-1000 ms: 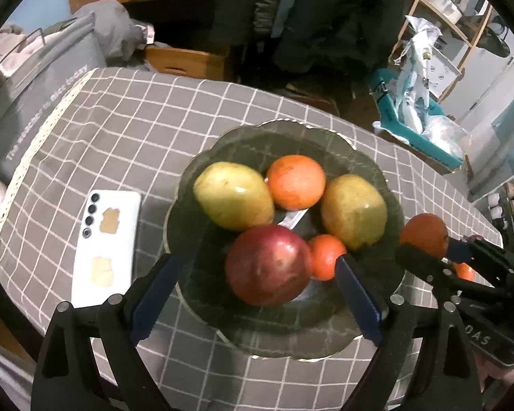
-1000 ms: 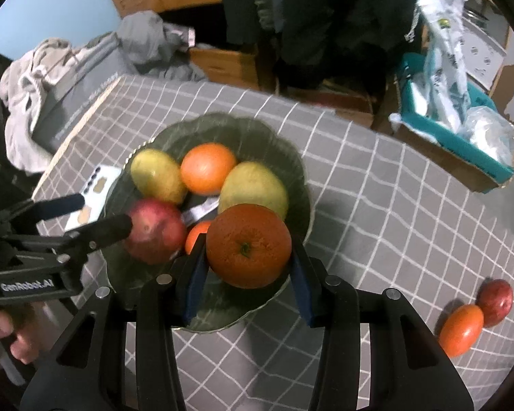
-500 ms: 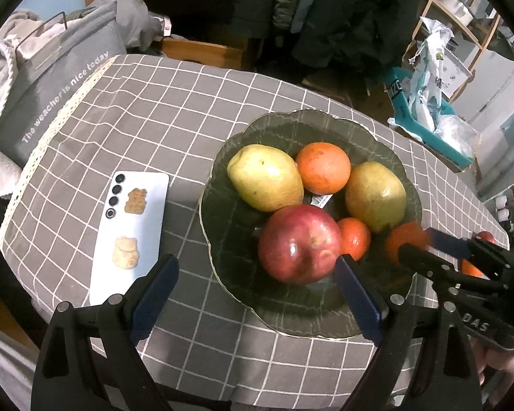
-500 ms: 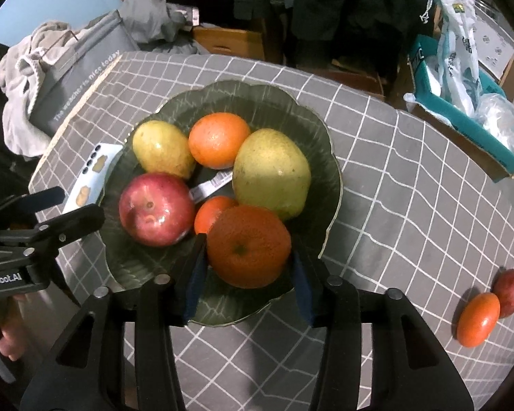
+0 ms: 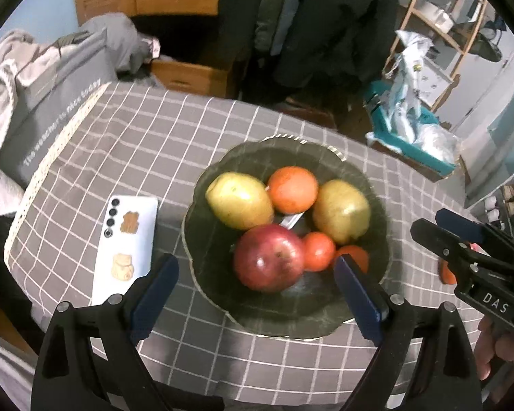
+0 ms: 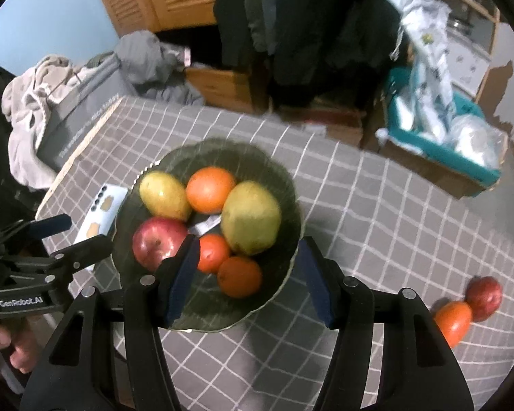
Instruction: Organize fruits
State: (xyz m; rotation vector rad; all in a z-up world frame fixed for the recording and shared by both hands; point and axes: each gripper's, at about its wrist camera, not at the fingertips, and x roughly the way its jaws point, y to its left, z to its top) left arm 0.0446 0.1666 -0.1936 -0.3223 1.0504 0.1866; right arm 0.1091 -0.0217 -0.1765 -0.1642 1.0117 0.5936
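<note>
orange (image 6: 239, 281) now sits loose in the green bowl (image 6: 293, 205); right gripper (image 6: 248, 282) just spread open, left gripper (image 5: 257, 294) wide, empty.

Fruit crowds the plate (image 6: 291, 185); tablecloth (image 6: 377, 212) beside lies open.

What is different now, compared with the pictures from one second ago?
The right claw let go of the orange: its jaws have just been opening, and the orange now lies in the green plate beside the small tomato. Both claws have drawn back from the plate. The left claw stayed open and empty; the other fruits and the phone kept their places.
</note>
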